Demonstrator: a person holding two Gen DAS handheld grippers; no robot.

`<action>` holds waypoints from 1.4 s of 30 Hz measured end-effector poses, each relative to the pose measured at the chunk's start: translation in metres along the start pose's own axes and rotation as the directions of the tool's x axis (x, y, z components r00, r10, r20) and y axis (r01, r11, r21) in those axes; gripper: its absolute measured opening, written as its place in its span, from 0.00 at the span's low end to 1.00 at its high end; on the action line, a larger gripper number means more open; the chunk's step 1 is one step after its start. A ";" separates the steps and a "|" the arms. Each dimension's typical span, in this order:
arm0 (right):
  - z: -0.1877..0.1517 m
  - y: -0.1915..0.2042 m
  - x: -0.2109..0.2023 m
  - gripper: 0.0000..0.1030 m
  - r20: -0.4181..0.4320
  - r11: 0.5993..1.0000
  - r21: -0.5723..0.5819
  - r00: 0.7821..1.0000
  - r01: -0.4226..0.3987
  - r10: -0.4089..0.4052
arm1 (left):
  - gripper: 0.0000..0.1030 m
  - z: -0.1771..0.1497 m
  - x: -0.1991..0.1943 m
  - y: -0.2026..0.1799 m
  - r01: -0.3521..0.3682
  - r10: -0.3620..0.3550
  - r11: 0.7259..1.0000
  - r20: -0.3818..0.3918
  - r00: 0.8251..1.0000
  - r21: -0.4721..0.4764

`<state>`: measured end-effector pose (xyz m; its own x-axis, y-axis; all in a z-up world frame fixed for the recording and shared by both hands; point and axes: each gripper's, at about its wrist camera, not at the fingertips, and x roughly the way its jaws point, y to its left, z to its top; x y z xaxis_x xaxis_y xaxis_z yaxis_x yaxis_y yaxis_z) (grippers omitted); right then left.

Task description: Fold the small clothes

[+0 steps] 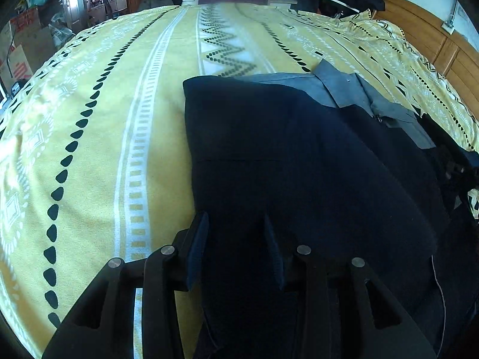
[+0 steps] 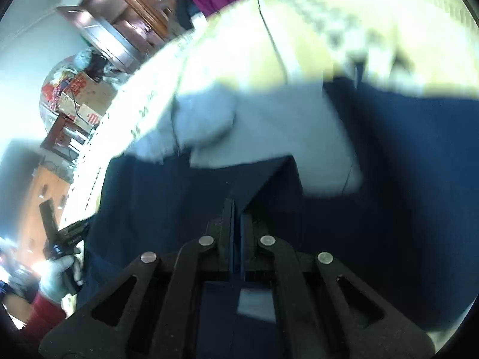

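- Left hand-held gripper [image 1: 236,233] hovers with fingers spread wide over the dark navy garment [image 1: 299,164], lying flat on a bed with a yellow patterned bedspread [image 1: 119,119]. Its free near edge may bunch during folding. Wooden headboard [image 1: 434,39] behind.
- Right hand-held gripper [image 2: 236,218], in a blurred view, is clamped on a navy fold; grey lining [image 2: 269,125] shows. A quick pull might drag the garment askew. Cluttered boxes [image 2: 80,98] beyond.

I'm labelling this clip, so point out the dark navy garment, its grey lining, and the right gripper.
dark navy garment [image 1: 269,137]: left wrist view, its flat top panel.
grey lining [image 1: 341,86]: left wrist view, the exposed waistband area.
right gripper [image 2: 236,215]: right wrist view, between the closed fingertips pinching cloth.
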<state>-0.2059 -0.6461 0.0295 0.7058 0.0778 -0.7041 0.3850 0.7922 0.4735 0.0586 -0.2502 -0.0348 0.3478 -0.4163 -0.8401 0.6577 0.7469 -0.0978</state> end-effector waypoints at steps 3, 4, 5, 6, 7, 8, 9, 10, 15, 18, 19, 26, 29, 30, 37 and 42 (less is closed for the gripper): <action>0.021 -0.016 -0.017 0.01 0.066 1.000 0.013 0.998 0.008 -0.009 | 0.39 -0.005 0.000 0.008 0.035 -0.035 0.999 0.004 0.999 -0.029; 0.024 -0.023 -0.016 0.01 0.057 1.000 0.019 0.998 0.009 -0.010 | 0.40 -0.003 0.003 0.011 0.046 -0.045 0.998 0.008 0.999 -0.040; 0.023 -0.031 -0.010 0.01 0.019 1.000 0.022 1.000 -0.005 0.004 | 0.40 -0.003 0.003 0.014 0.058 -0.057 0.997 0.012 0.998 -0.050; 0.019 -0.036 -0.003 0.01 -0.018 1.000 0.018 1.000 0.001 -0.001 | 0.41 -0.004 0.002 0.016 0.064 -0.063 0.996 0.014 0.998 -0.055; 0.013 -0.040 0.004 0.02 -0.054 1.000 0.007 0.998 0.021 -0.021 | 0.41 -0.004 0.004 0.015 0.067 -0.066 0.996 0.016 0.998 -0.058; 0.006 -0.042 0.011 0.03 -0.085 0.999 -0.011 0.995 0.051 -0.052 | 0.41 -0.005 0.004 0.015 0.070 -0.070 0.996 0.017 0.997 -0.061; 0.000 -0.045 0.015 0.07 -0.105 0.996 -0.032 0.990 0.088 -0.091 | 0.41 -0.005 0.004 0.015 0.073 -0.072 0.995 0.019 0.997 -0.063; -0.003 -0.045 0.016 0.07 -0.104 0.992 -0.045 0.987 0.118 -0.122 | 0.41 -0.005 0.003 0.016 0.075 -0.073 0.995 0.022 0.997 -0.064; -0.004 -0.046 -0.021 0.30 0.031 0.976 -0.017 0.976 0.218 -0.217 | 0.41 -0.006 0.001 0.014 0.076 -0.074 0.995 0.032 0.997 -0.071; 0.001 -0.028 -0.042 0.30 0.128 0.981 -0.040 0.975 0.189 -0.183 | 0.44 -0.008 0.000 0.015 0.077 -0.074 0.995 0.040 0.996 -0.070; 0.004 -0.017 -0.040 0.30 0.131 0.986 -0.058 0.980 0.158 -0.149 | 0.46 -0.008 0.000 0.015 0.079 -0.076 0.994 0.044 0.996 -0.071; -0.009 0.004 0.025 0.30 -0.081 0.991 -0.130 0.996 0.036 -0.047 | 0.51 -0.009 0.001 0.013 0.092 -0.089 0.994 0.051 0.995 -0.065; -0.038 -0.019 0.024 0.15 -0.132 0.997 -0.080 0.991 0.003 -0.013 | 0.53 -0.009 0.002 0.014 0.108 -0.104 0.992 0.053 0.993 -0.068; -0.041 -0.023 0.016 0.15 -0.117 0.998 -0.064 0.993 -0.011 0.003 | 0.54 -0.010 0.002 0.014 0.110 -0.107 0.992 0.055 0.993 -0.066; -0.026 -0.085 -0.117 0.72 0.152 0.991 0.121 0.986 0.050 -0.069 | 0.59 -0.008 0.002 0.013 0.124 -0.121 0.990 0.053 0.991 -0.060; -0.012 -0.215 -0.229 0.82 0.246 0.866 0.405 0.878 0.293 -0.411 | 0.62 -0.008 0.003 0.008 0.114 -0.112 0.993 0.049 0.993 -0.041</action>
<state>-0.4575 -0.8269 0.0824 0.6071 -0.4064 -0.6828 0.7809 0.4639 0.4183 0.0600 -0.2414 -0.0422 0.3041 -0.5219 -0.7970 0.6652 0.7151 -0.2145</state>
